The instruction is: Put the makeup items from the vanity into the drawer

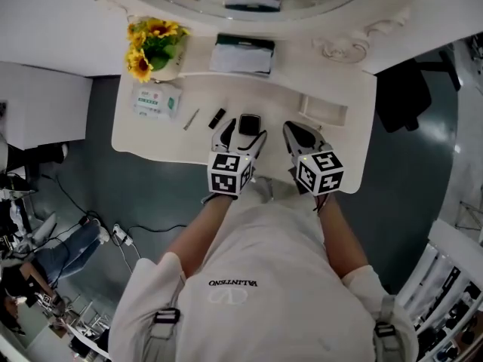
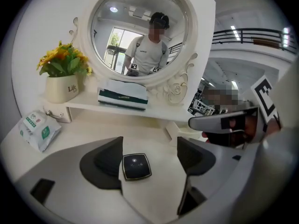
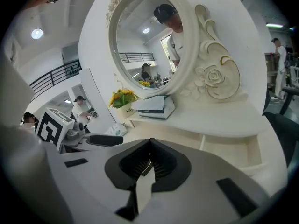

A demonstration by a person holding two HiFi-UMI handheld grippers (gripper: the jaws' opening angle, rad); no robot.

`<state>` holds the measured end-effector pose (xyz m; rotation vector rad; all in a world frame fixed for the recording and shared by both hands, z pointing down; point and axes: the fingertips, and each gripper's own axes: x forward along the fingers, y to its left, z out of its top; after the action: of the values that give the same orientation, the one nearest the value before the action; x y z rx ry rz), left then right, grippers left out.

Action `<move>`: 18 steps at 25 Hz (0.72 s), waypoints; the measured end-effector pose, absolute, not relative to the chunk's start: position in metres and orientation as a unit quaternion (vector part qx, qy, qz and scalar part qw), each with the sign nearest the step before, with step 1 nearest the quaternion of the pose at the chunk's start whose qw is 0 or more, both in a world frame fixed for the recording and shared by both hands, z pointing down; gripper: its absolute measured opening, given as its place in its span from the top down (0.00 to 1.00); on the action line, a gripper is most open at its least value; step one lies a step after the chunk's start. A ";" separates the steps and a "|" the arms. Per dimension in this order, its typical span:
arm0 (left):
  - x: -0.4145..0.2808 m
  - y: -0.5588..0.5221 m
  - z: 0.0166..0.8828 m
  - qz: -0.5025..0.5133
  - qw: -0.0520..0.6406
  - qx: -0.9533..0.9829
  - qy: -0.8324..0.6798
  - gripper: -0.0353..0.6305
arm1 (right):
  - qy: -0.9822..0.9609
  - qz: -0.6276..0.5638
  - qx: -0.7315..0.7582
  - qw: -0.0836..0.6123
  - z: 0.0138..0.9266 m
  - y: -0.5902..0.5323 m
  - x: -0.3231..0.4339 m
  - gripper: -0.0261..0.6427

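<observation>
Progress near zero by the look of it: black compact point(image 1: 249, 124) lies ungripped near the vanity top's point(image 1: 151, 138) front edge between the left gripper's point(image 2: 150, 157) spread jaws, right gripper point(image 3: 148, 164) pressed together empty, small black tube point(image 1: 217, 117) and thin stick point(image 1: 191, 119) still out, open drawer point(image 1: 324, 118) at the right edge seemingly empty.

Bright, even indoor lighting; wide-angle distortion in both gripper views.
The head view is evenly lit, the white vanity top point(image 1: 162, 138) is close to overexposed, and shadows under items are soft and short. Both gripper views bend straight lines strongly and darken to black at the corners. Round ceiling lamps point(image 3: 38, 33) register as small glare spots, and one is reflected in the mirror point(image 2: 140, 13). The nearest surfaces are slightly out of focus.
</observation>
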<state>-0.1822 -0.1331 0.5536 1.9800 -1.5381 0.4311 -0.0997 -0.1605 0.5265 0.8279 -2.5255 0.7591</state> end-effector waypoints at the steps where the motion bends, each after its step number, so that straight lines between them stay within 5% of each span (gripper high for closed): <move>1: -0.183 -0.135 0.558 0.169 0.294 0.741 -0.580 0.42 | -0.896 0.274 0.293 0.190 0.531 -0.162 -0.101 0.94; 18: -0.189 -0.147 0.632 0.241 0.355 0.681 -0.593 0.39 | -0.869 0.323 0.285 0.243 0.605 -0.175 -0.098 0.94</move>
<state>-0.1889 -0.1472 0.6322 1.7589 -1.5330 0.6225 -0.0976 -0.1747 0.6049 0.7775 -2.3749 0.8823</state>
